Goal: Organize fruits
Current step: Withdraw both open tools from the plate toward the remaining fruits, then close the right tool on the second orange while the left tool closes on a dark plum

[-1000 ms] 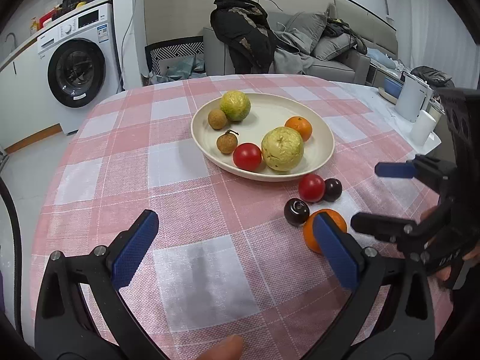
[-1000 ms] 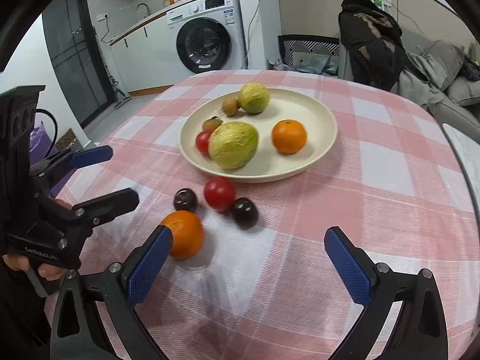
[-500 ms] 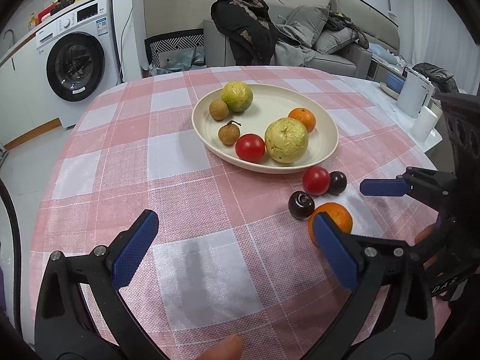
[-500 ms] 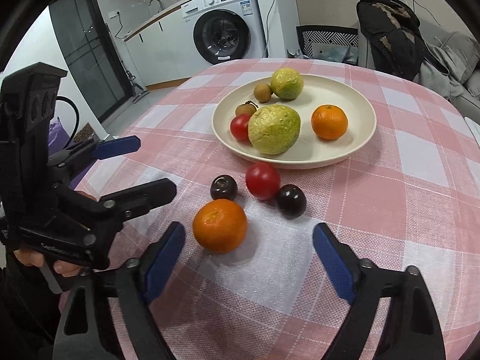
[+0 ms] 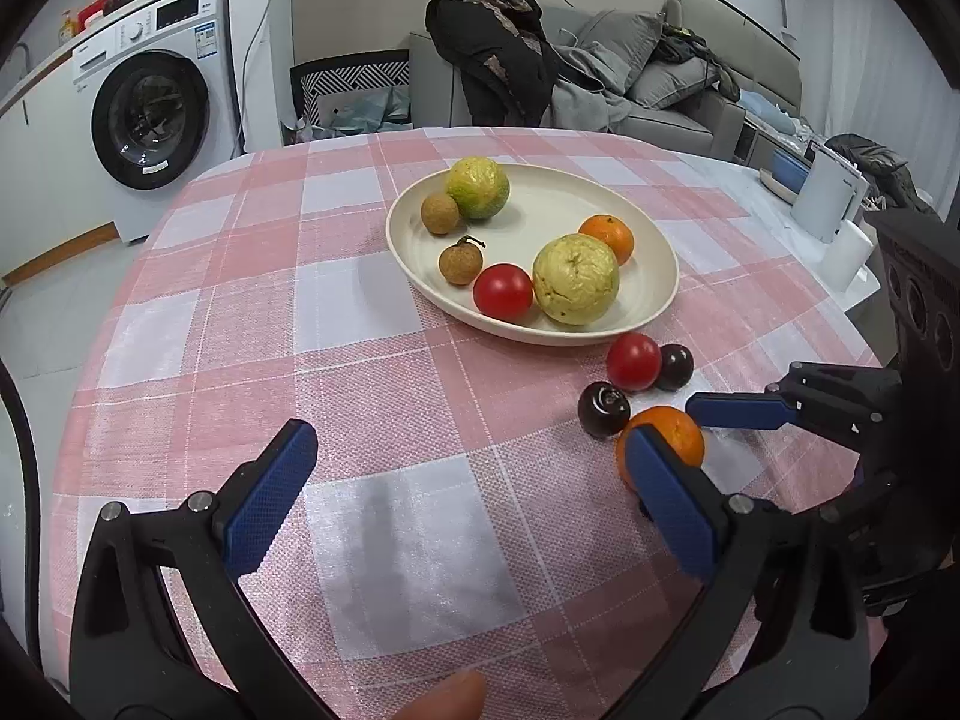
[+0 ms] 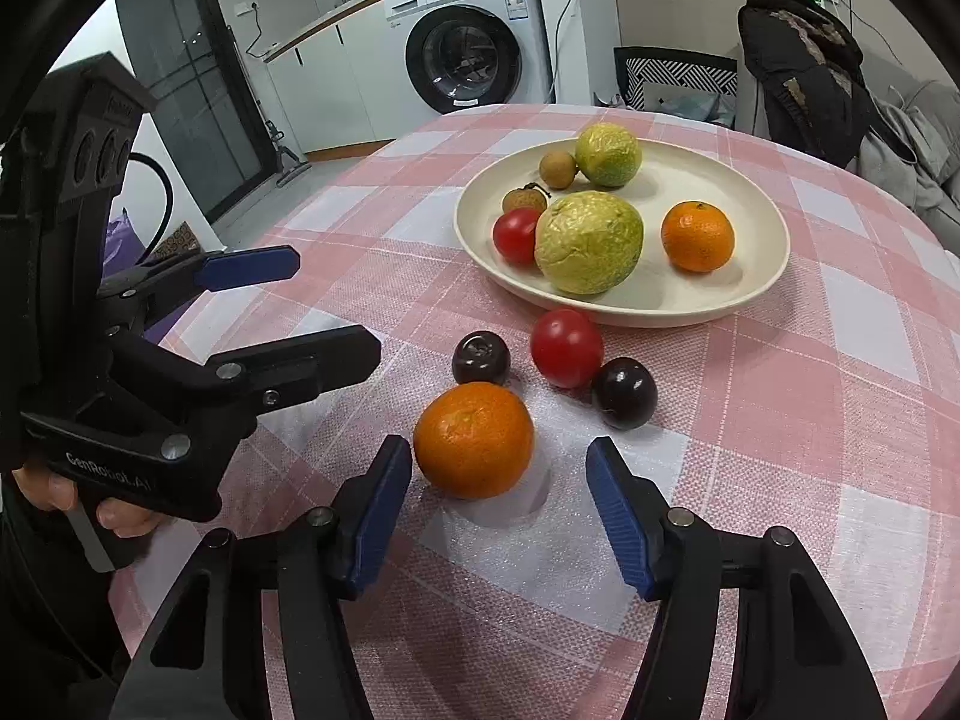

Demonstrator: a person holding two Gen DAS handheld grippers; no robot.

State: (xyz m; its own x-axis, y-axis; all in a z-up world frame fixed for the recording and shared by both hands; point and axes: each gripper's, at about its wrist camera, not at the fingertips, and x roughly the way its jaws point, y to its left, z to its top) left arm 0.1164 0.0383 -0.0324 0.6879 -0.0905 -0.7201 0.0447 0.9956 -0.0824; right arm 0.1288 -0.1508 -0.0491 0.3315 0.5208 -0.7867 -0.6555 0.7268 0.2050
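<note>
Right wrist view, left to right. Left gripper [image 6: 312,306] sits at the left edge, a hand [image 6: 90,504] on its handle, jaws spread, nothing between them, above the bench [image 6: 810,360] with its pink-and-white check cloth.

Right gripper [image 6: 498,510] is low centre, blue pads either side of the loose orange [image 6: 474,438]. Jaws have just been closing. The orange lies between them near the tips, but there is a visible gap on both sides, so they are not pinching it.

Just beyond the orange: a dark plum [image 6: 480,357], nearly touching it, then a red tomato [image 6: 566,348], then a second dark plum [image 6: 624,393] against the tomato's right side. All four rest on the cloth, just in front of the plate.

Cream plate [image 6: 768,276] is right of centre, further back. On it, left to right: a red tomato [image 6: 516,234], two small brown longans [image 6: 524,199] [image 6: 557,168], a large green-yellow guava [image 6: 588,243] at the front, a smaller green-yellow fruit [image 6: 607,155] at the back, and another orange [image 6: 697,237] on the right.

Left wrist view confirms it: left gripper [image 5: 468,504] is wide open over bare cloth, well left of the loose fruit. Its right pad overlaps the loose orange [image 5: 672,432] in the frame; cannot tell if they touch. Right gripper's upper finger [image 5: 738,411] is beside that orange.
</note>
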